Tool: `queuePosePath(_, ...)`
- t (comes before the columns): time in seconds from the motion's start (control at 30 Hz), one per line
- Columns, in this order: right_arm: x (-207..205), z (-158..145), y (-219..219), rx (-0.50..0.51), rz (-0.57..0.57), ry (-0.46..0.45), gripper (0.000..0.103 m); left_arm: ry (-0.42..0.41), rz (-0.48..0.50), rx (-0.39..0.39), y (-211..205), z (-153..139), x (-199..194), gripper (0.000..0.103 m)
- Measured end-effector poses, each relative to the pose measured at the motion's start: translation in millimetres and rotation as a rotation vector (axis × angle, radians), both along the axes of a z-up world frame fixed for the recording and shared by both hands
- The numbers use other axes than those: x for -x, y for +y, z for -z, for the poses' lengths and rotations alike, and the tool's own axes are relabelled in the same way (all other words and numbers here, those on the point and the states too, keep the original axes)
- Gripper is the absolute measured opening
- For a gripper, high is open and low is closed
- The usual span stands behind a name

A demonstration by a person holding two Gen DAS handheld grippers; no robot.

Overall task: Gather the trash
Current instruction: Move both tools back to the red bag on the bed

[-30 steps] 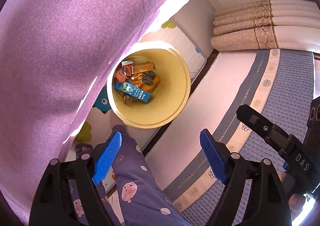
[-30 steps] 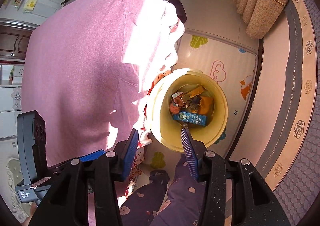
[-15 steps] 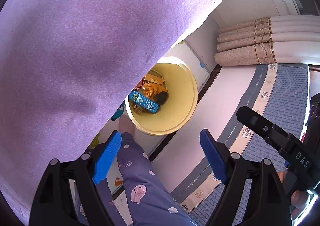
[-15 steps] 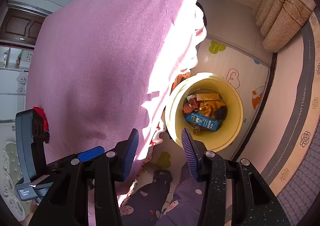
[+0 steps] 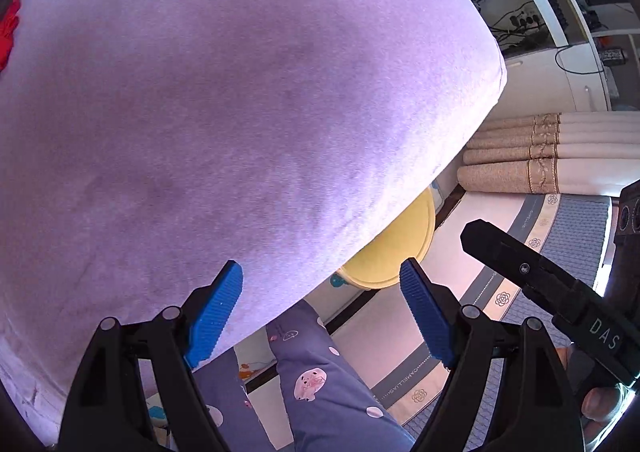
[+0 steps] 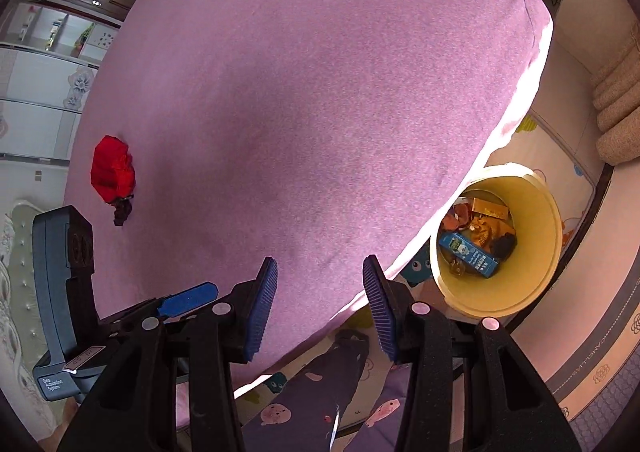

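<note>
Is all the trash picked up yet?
Not quite. The yellow bin already holds a blue carton and wrappers. The left tool and the right tool are both empty. One red crumpled thing lies on the pink surface.

Both tools (image 5: 320, 312) (image 6: 320, 304) are black with ribbed blue pads; the person wears navy trousers (image 5: 320, 384) printed with pink animals.

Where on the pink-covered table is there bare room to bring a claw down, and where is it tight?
The pink tabletop is bare except for the red wrapper near its left edge. Everything between that wrapper and the edge above the yellow bin is free. The bin bottom is crowded: blue carton and wrappers.
</note>
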State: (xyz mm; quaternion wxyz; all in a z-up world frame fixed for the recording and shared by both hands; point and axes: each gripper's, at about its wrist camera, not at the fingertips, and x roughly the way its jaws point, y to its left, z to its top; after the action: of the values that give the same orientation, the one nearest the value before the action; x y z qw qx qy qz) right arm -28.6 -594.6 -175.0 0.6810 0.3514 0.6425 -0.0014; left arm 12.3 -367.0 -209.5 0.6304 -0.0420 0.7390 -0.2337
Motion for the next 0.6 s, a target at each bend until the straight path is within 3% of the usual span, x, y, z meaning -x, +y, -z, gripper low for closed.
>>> queuePosePath(0.27,-55,-17,89,-0.010,-0.118,-0.044,0.044,-0.006,-0.167,-0.007,96,0,-20,0.081)
queuePosePath(0.6,-102,-30,179,-0.017,-0.201,-0.090,0.044,-0.062,-0.263,-0.016,194,-3,-48,0.081)
